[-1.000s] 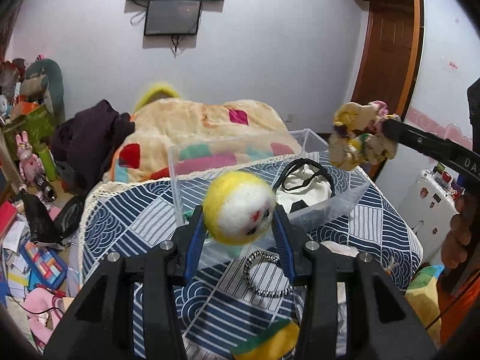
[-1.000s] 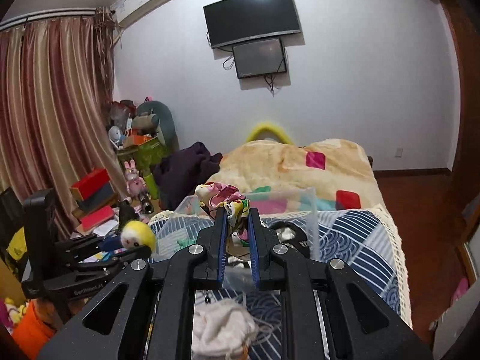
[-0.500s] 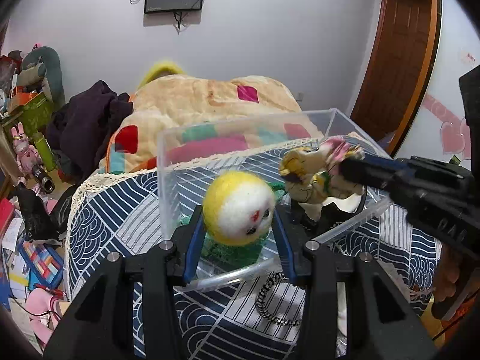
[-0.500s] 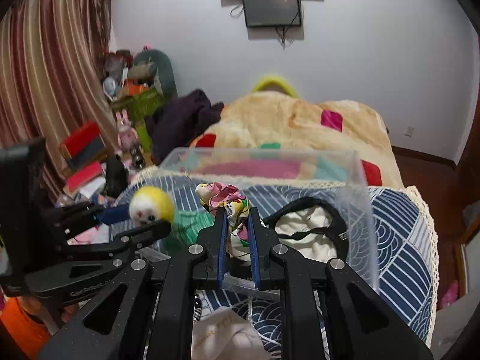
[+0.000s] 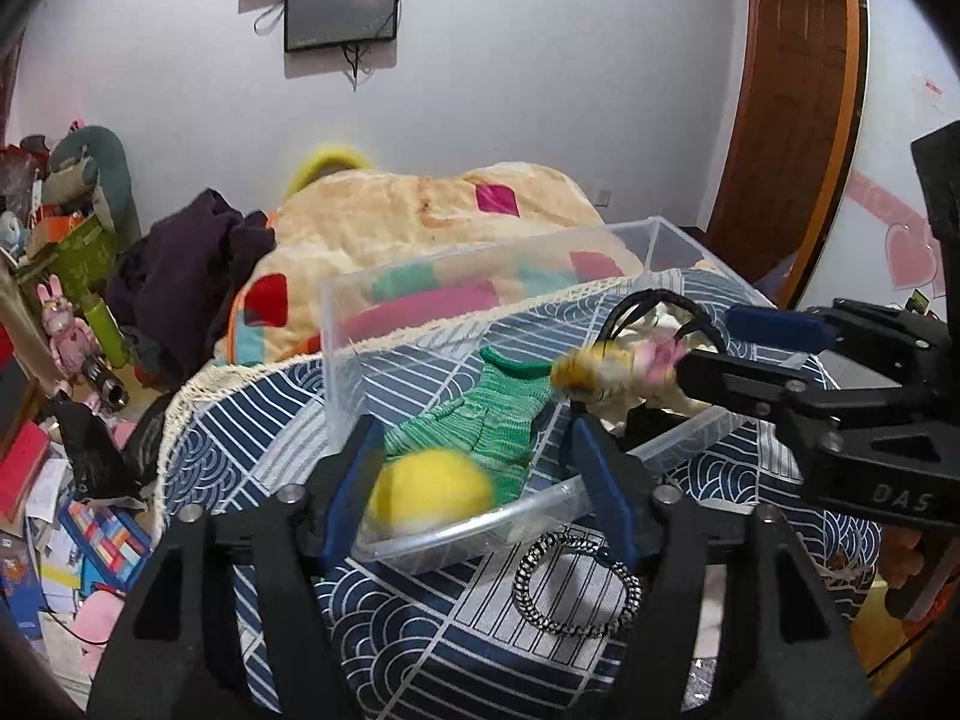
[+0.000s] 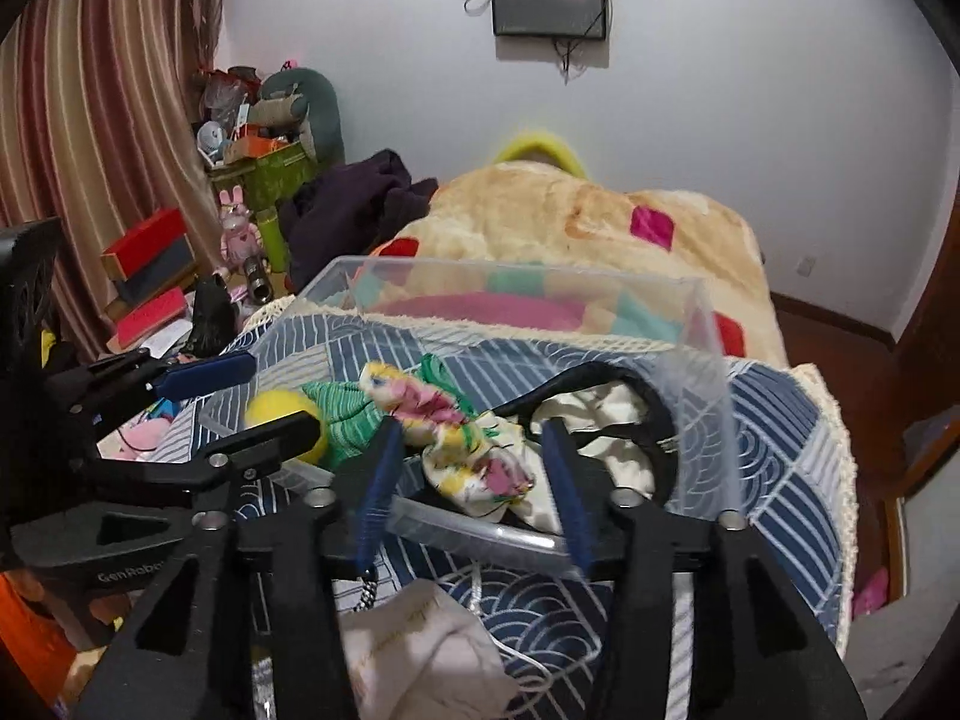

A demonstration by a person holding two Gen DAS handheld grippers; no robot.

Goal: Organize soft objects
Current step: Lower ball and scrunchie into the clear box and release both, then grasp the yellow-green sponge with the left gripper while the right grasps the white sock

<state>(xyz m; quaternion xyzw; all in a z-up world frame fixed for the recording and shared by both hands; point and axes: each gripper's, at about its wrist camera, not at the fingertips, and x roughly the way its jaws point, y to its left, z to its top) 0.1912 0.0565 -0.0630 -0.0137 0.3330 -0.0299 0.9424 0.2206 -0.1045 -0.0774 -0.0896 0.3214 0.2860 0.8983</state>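
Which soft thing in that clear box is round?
The yellow plush ball, at the box's near corner; the green knitted sock beside it lies flat.

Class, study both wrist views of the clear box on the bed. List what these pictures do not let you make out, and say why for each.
1. Yellow ball: motion blur in the left wrist view hides its face and whether it has landed.
2. Cream bag in the clear box: the floral cloth toy covers part of it in the right wrist view.
3. White pouch: the bottom edge crops it in the right wrist view.
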